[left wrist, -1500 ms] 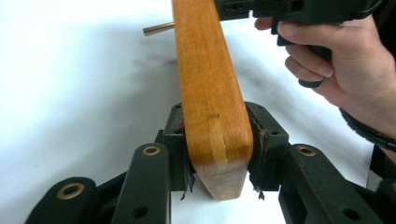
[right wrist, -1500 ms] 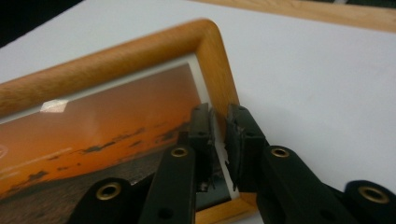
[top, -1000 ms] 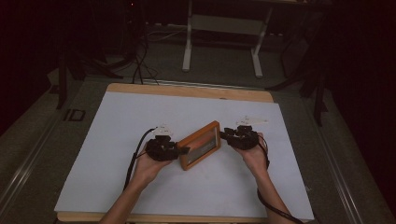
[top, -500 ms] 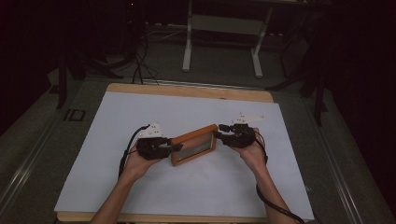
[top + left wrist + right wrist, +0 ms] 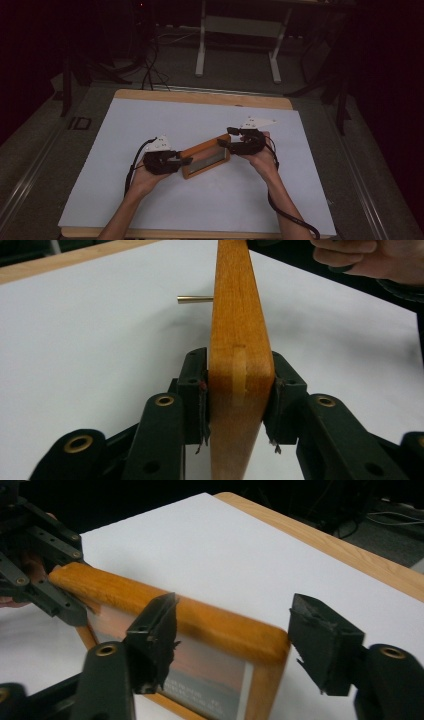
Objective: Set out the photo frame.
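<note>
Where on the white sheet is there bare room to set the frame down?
The sheet is bare behind the frame up to the wooden edge, and in front between the forearms. It is crowded only mid-table, around the left gripper and right gripper.

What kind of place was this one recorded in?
Probably a lab or workshop recording station: a wooden table under a white sheet, loose cables on the floor, and a metal stand in a dark room.

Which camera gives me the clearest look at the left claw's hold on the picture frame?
The left gripper view: the left claw has both pads pressed on the picture frame's edge, seen end-on. The high view shows that claw at the frame's near-left corner, small. The right gripper view shows it far off.
</note>
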A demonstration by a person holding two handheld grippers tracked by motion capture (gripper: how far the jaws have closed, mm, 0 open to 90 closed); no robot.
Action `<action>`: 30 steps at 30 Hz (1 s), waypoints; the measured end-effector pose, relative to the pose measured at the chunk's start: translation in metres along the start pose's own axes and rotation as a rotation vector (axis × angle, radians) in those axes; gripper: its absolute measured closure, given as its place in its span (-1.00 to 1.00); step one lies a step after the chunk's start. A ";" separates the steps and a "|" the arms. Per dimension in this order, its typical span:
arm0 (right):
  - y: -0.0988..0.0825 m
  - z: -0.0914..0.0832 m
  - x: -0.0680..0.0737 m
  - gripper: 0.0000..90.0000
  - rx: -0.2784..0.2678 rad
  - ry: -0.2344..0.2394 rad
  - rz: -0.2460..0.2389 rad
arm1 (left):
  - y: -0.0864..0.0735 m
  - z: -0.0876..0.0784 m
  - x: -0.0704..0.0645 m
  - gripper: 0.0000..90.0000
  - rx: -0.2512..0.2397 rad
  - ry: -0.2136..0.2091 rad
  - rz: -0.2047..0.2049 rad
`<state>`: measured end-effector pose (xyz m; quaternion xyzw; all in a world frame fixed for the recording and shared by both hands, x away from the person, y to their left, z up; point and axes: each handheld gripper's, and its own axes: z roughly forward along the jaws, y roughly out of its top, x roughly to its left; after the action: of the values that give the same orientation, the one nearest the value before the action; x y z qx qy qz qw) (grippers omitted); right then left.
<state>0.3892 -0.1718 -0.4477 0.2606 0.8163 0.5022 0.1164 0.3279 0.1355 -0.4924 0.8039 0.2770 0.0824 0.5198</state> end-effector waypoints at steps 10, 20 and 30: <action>0.008 0.015 0.005 -0.39 0.061 0.072 -0.081 | -0.008 0.003 -0.005 0.33 0.034 0.004 0.005; 0.008 0.012 0.010 -0.21 0.115 0.113 -0.126 | -0.010 -0.005 0.004 0.48 0.015 0.089 -0.024; 0.016 0.015 0.023 -0.04 0.197 0.127 -0.234 | -0.009 -0.006 0.005 0.48 0.011 0.087 -0.020</action>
<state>0.3814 -0.1428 -0.4391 0.1414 0.8922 0.4180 0.0960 0.3262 0.1453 -0.4983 0.7995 0.3079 0.1107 0.5038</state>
